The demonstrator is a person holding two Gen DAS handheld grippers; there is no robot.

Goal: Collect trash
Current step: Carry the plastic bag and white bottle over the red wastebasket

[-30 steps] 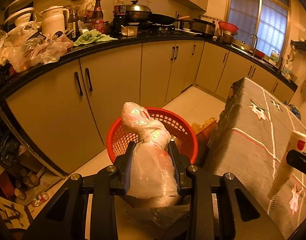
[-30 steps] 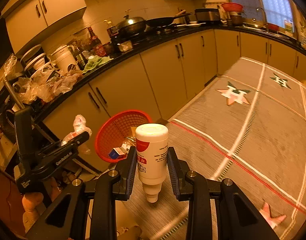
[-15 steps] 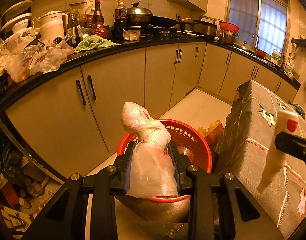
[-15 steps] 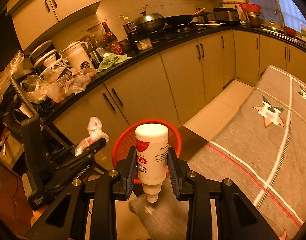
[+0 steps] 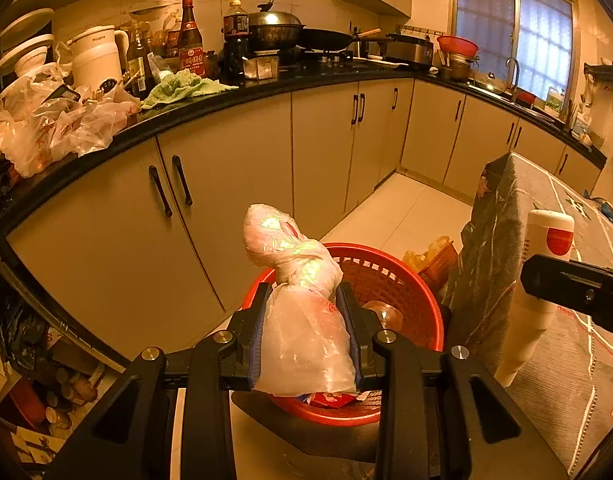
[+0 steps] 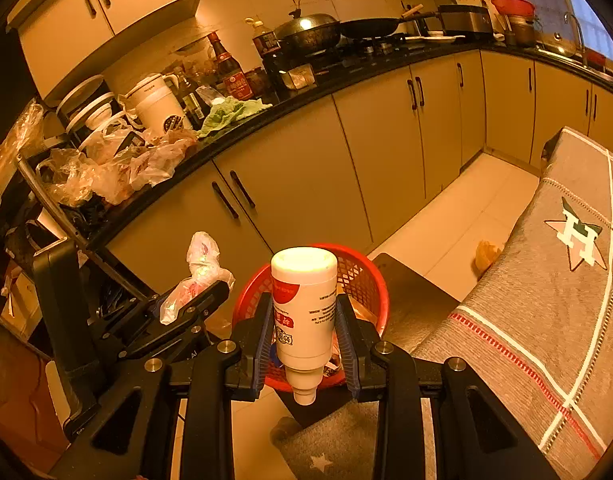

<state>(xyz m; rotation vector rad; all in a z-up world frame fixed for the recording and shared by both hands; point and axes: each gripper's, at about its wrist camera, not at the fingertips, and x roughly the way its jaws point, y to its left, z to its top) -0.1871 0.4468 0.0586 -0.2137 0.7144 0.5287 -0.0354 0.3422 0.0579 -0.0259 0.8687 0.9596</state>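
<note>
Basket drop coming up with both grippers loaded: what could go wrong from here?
The bag in the left gripper and the bottle in the right gripper head for the same small basket, so the grippers could collide over it. The bottle may hit the rim and bounce out. The bag, being light, may cling to a pad on release.

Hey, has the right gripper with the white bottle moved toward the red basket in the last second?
Yes. In the right wrist view the right gripper, shut on the white bottle, now lines up with the red basket, earlier off left.
</note>
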